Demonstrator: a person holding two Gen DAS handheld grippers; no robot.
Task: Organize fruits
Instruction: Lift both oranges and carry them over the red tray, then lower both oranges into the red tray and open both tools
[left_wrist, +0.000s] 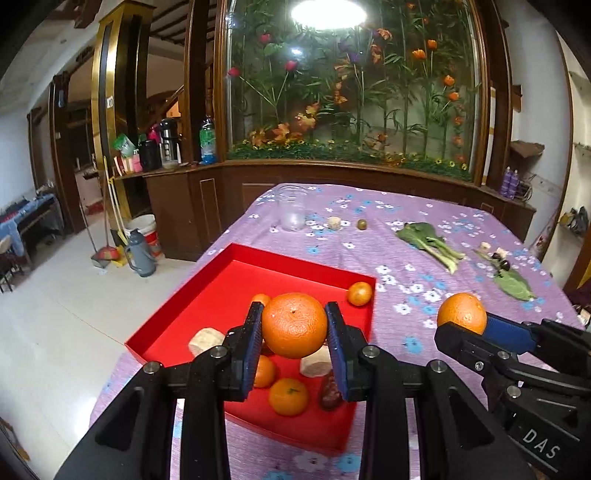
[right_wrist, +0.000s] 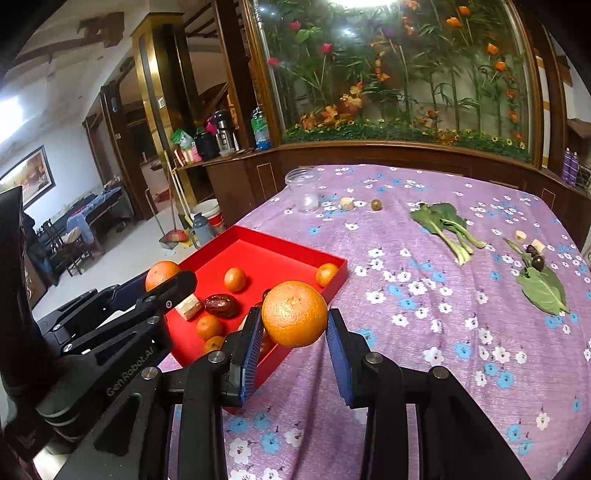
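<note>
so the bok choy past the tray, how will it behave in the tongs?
The bok choy probably weighs little and flops: broad thin leaves on slim stalks. It lies flat on the tablecloth, so it shouldn't roll. Pinching the leaves may bruise them; the pale stalks look firmer.

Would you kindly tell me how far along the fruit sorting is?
Done: several small oranges already lie in the red tray. In hand: the left claw grips one large orange above the tray, the right claw another orange. Left: a small greenish fruit sits on the tablecloth.
</note>
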